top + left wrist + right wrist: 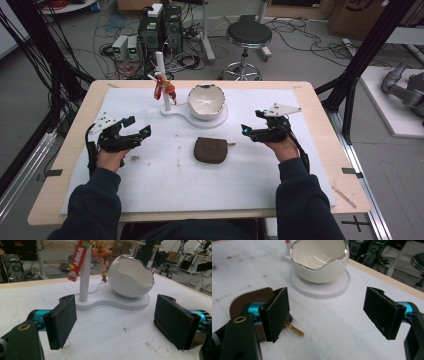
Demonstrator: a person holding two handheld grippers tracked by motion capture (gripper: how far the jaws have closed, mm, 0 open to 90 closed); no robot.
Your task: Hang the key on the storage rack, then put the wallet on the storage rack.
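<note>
A brown pouch (210, 150) with a gold zipper pull (295, 330) lies flat mid-table. Behind it a white stand (176, 111) carries an eggshell-shaped white bowl (205, 101) and an upright post (85, 277), from which a Woody keychain (102, 258) and a red tag (78, 261) hang. My left gripper (138, 131) hovers open at the left of the mat, aimed at the stand; nothing lies between its pads (63, 320). My right gripper (248, 126) is open to the right of the pouch, jaws wide apart, with the pouch beside its left pad (277, 312).
A white mat (165, 185) covers the wooden table (75, 145); small dark stains mark it near the left hand. Beyond the far edge are a stool (248, 37), computer boxes and cables on the floor. Black frame posts stand at both sides.
</note>
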